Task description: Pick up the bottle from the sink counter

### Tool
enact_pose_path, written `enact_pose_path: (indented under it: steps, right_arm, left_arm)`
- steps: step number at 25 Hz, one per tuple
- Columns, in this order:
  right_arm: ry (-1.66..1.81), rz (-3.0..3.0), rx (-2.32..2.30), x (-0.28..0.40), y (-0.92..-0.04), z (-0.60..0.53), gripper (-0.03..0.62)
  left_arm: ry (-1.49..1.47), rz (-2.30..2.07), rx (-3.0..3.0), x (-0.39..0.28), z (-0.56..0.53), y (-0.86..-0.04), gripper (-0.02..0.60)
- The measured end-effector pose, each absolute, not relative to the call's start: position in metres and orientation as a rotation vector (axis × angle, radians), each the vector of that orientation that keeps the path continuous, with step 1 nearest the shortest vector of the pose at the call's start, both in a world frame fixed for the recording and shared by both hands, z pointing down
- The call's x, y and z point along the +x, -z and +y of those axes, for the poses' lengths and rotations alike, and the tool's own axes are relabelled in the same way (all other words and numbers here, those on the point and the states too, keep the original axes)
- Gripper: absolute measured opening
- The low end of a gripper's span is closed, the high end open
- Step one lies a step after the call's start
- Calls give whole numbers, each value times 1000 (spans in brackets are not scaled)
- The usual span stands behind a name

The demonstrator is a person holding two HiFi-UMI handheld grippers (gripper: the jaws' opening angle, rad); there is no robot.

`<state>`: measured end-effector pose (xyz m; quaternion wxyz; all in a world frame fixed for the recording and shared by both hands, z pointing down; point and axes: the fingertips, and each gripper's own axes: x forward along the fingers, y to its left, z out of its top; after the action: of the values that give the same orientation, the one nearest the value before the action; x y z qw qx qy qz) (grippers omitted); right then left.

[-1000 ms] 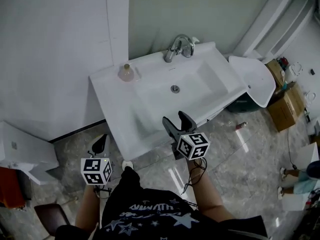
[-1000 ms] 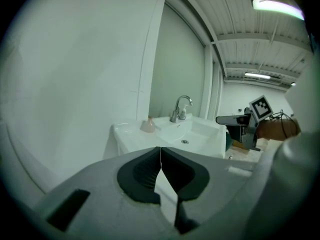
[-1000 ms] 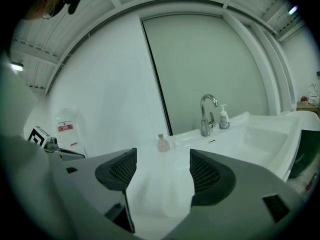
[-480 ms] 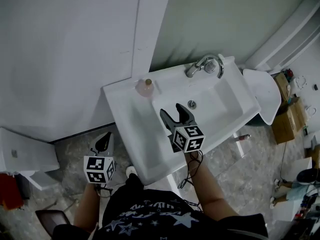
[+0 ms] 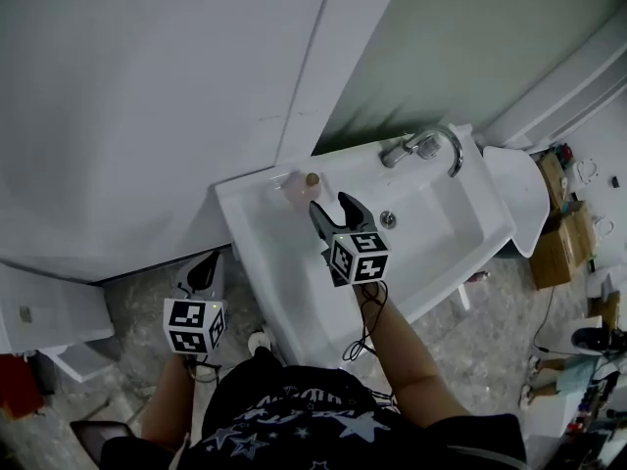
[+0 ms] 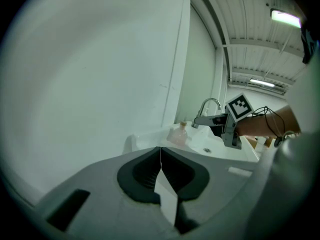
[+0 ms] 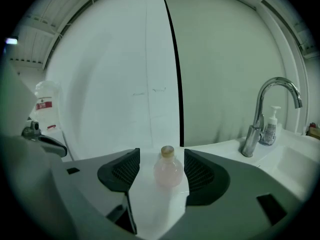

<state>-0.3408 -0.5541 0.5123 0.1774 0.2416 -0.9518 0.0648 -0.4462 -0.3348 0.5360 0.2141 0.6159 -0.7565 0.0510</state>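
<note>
A small round pink bottle [image 5: 303, 186] with a tan cap stands on the back left corner of the white sink counter [image 5: 257, 262]. My right gripper [image 5: 331, 205] hovers over the basin just short of it. In the right gripper view the bottle [image 7: 167, 170] lines up with the gap of the right gripper [image 7: 161, 156]. Those jaws are open and have just been closing; neither pad touches the bottle. My left gripper [image 5: 202, 266] hangs left of the sink above the floor. In its own view the left gripper [image 6: 160, 152] is shut and empty, with the bottle [image 6: 179, 134] far ahead.
A chrome faucet [image 5: 431, 145] rises at the sink's back, with a white pump dispenser [image 7: 270, 124] beside it. White wall panels stand close behind the counter. A white toilet lid [image 5: 520, 186] and cardboard boxes [image 5: 555, 246] lie to the right.
Both grippers have moved forward toward the wall. The right one crossed the basin from its front edge to just short of the bottle. The left stayed beside the sink.
</note>
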Motion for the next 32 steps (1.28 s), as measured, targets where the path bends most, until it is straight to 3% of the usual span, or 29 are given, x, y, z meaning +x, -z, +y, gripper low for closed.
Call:
enact_pose_path:
  steps: [11, 32]
  right_arm:
    - [-146, -2613, 649, -376, -549, -584, 276]
    - [-80, -2576, 644, -409, -577, -603, 185]
  left_arm:
    - [-131, -2078, 1684, -461, -357, -546, 20]
    - [-160, -1987, 1642, -442, -357, -578, 20]
